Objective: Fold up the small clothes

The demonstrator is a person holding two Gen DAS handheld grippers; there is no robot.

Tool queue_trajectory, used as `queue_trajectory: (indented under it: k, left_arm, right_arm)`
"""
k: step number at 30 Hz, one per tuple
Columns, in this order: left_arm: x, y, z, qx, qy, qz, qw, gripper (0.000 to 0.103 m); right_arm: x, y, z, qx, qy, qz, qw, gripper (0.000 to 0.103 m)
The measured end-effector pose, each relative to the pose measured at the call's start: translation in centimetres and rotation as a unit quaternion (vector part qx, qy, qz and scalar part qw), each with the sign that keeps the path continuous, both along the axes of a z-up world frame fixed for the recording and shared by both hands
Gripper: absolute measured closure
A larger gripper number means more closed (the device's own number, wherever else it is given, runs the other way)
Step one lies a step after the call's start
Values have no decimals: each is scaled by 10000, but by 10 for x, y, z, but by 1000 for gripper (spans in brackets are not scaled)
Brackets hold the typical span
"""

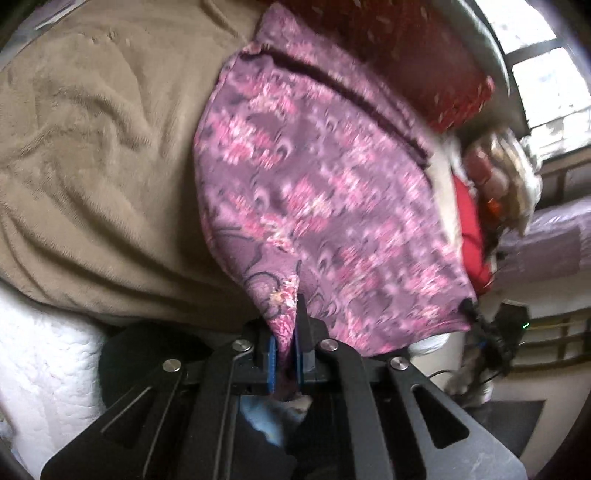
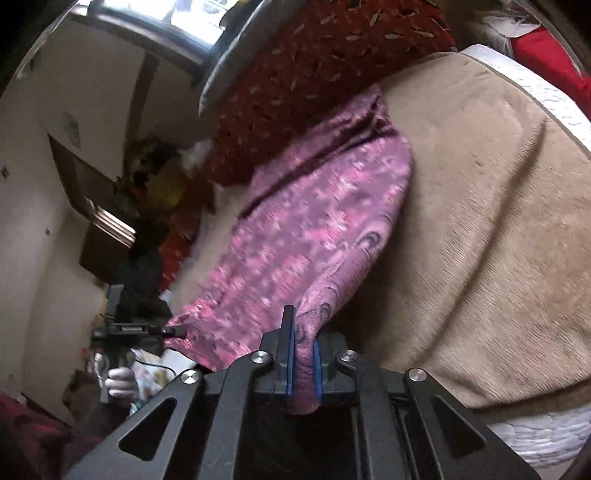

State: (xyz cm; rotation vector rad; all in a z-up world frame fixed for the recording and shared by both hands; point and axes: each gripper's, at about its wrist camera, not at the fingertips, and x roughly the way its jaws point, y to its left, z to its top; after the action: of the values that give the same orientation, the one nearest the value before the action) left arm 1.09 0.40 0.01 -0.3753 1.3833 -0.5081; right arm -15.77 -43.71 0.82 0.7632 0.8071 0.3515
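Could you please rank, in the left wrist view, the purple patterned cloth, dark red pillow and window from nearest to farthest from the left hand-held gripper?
1. Purple patterned cloth, clamped in the left hand-held gripper.
2. Dark red pillow, beyond the cloth, upper right.
3. Window, far right.

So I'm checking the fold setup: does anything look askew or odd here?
Nothing stands out. Each claw, left and right, pinches a corner of the purple patterned cloth, which hangs over the beige blanket.

Both views are lit by daylight from a bright, overexposed window. The purple and pink patterned cloth is smeared by motion blur. Straight lines are bent and the corners darkened by fisheye distortion.
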Motion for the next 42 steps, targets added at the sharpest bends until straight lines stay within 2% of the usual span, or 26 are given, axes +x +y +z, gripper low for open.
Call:
queue_trajectory:
  k: [7, 14, 27, 31, 35, 40, 42]
  left_arm:
    - [33, 8, 11, -689, 33, 461, 9965, 98]
    - [85, 8, 19, -837, -120, 753, 9936, 98]
    - [232, -13, 18, -1226, -212, 1279, 9840, 98]
    - [276, -27, 14, -1204, -223, 1371, 9830, 98]
    - [320, -39, -1, -1128, -71, 1471, 9826, 98]
    - [358, -52, -25, -977, 321, 1463, 9839, 98]
    - [372, -54, -27, -1013, 360, 1479, 9832, 98]
  right_arm:
    - [26, -9, 18, 521, -294, -155, 9981, 96]
    - [75, -32, 29, 1092, -624, -606, 9902, 96]
    - [212, -65, 10, 1349, -529, -1259, 9814, 96]
    - [249, -78, 0, 1485, -529, -1500, 9760, 96]
    - [288, -95, -20, 1697, -378, -1809, 9680, 96]
    - [330, -103, -53, 1904, 384, -1842, 9635, 95]
    - [341, -107, -53, 1941, 427, -1878, 9619, 92]
